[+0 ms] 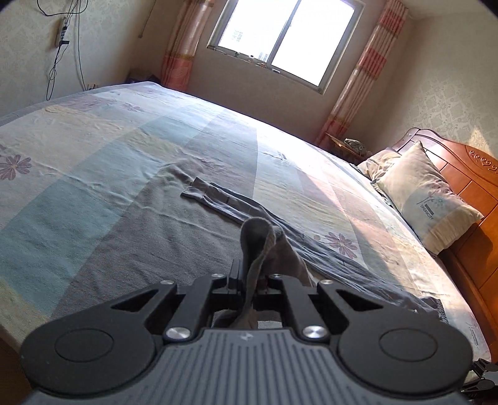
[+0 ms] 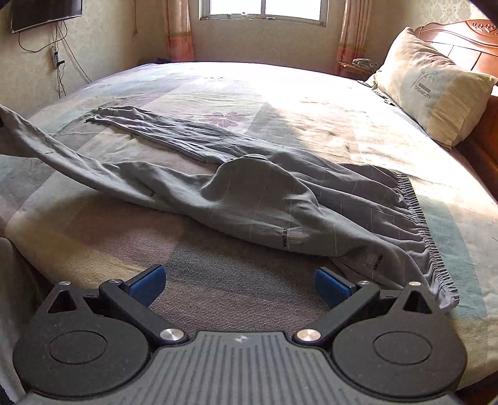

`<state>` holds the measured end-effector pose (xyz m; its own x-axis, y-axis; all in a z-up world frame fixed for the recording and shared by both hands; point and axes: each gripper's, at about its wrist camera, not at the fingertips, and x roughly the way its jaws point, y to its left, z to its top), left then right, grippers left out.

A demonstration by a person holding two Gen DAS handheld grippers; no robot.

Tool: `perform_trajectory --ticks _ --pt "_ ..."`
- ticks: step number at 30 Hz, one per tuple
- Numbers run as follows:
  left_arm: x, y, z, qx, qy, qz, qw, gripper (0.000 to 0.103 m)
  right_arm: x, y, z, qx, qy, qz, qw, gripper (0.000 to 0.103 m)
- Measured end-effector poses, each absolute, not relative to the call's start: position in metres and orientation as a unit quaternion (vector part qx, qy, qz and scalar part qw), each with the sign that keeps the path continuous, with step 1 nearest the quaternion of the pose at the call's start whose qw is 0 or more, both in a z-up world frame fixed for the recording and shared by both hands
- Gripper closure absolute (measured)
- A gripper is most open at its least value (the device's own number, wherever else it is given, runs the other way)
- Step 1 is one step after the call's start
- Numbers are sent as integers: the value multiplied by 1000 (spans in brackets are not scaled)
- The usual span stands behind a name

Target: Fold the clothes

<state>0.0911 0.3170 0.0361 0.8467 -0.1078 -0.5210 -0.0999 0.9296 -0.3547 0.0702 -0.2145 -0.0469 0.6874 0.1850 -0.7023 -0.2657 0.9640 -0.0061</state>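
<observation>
A pair of grey trousers [image 2: 264,193] lies across the bed, its elastic waistband [image 2: 426,236] toward the right. One leg [image 2: 149,127] rests flat, stretched toward the far left. The other leg [image 2: 46,146] rises off the sheet toward the left edge of the right wrist view. My left gripper [image 1: 253,280] is shut on that leg's cuff [image 1: 258,236], which bunches up between the fingers. My right gripper [image 2: 239,283] is open with its blue pads [image 2: 146,282] wide apart, low over the sheet just in front of the trousers' seat, holding nothing.
The bed sheet [image 1: 93,174] has pastel blocks and flower prints. Pillows [image 2: 432,84] lean on a wooden headboard [image 1: 473,193] at the right. A window [image 1: 286,37] with striped curtains is beyond the bed. A wall screen [image 2: 46,12] and hanging cables [image 2: 59,62] are at the left.
</observation>
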Motion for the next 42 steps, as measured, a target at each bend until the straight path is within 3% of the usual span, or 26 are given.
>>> perform_trajectory --ticks 9,20,32,38,39,42 --pt "105 342 63 -182 261 28 948 98 80 -212 -51 -55 382 118 915 0" --pt "196 363 -31 -191 409 66 890 98 94 -219 -65 -54 404 103 907 0" --pt "241 362 -62 -179 435 55 880 97 113 -188 -73 -68 440 210 870 0" --pt "256 365 -57 -181 430 45 883 96 169 -183 -68 -77 402 195 892 0" --pt "260 364 -58 -183 431 46 883 95 184 -190 -67 -55 399 185 896 0" --pt "273 362 -67 -190 440 53 876 77 216 -204 -71 -11 409 154 899 0"
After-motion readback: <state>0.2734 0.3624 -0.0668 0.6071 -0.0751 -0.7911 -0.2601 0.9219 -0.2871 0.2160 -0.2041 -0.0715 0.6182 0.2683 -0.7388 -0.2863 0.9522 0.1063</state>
